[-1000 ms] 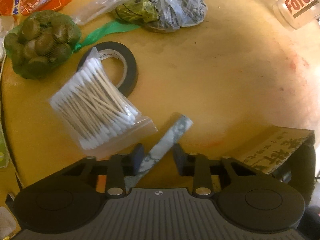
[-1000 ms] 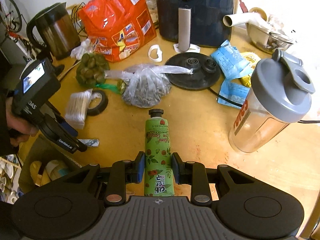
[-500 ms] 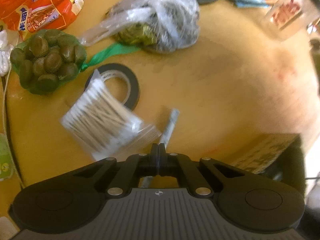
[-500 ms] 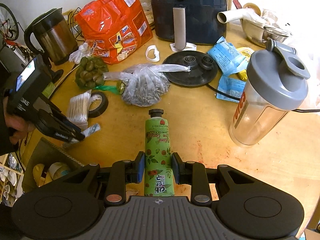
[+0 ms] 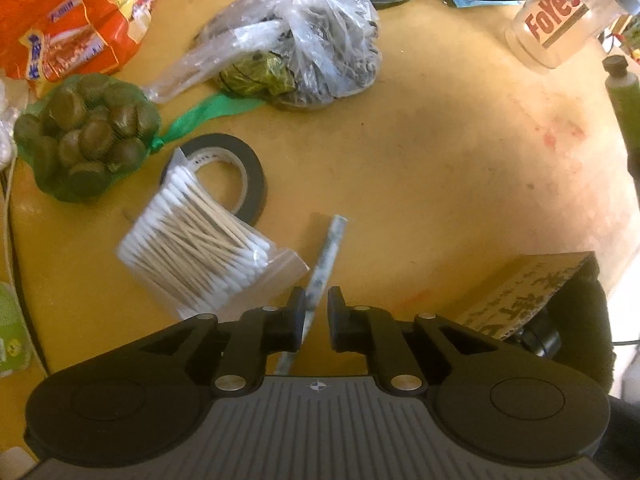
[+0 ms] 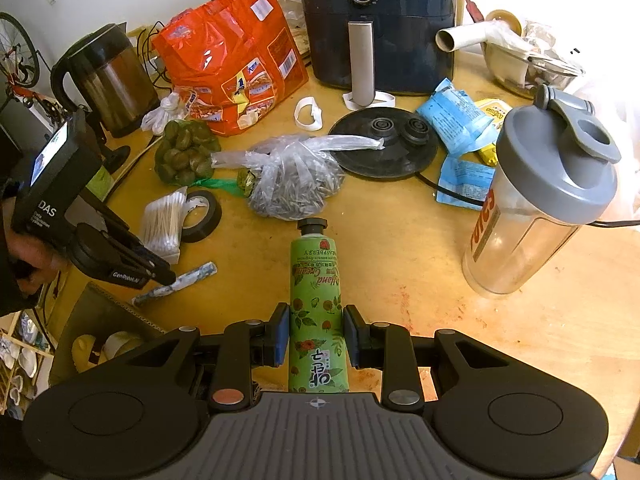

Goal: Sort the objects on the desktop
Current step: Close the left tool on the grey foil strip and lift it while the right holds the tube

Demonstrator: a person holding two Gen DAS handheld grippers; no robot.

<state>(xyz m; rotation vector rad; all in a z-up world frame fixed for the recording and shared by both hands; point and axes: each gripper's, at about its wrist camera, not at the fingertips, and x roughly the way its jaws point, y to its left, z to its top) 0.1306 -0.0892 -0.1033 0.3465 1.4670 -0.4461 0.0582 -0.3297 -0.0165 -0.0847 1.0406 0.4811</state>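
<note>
A thin grey-patterned sachet strip (image 5: 329, 246) stands on edge between the parted fingers of my left gripper (image 5: 316, 312), which is open; the strip leans near the left finger. In the right wrist view the strip (image 6: 180, 282) lies at the table's edge by the left gripper's tips (image 6: 162, 274), above an open cardboard box (image 6: 104, 312). My right gripper (image 6: 316, 334) is shut on a green hand cream tube (image 6: 316, 280), cap pointing away. The tube (image 5: 624, 108) also shows at the left view's right edge.
A bag of cotton swabs (image 5: 196, 248) and black tape roll (image 5: 240, 168) lie left of the strip. A net of chestnuts (image 5: 84, 136), seed bag (image 6: 296, 184), orange packet (image 6: 232, 60), kettle (image 6: 104, 80), air fryer (image 6: 380, 20) and shaker bottle (image 6: 540, 200) crowd the table.
The left gripper closed on the strip half a second ago and has now parted its fingers again. The right gripper keeps its hold on the tube, barely moved.
</note>
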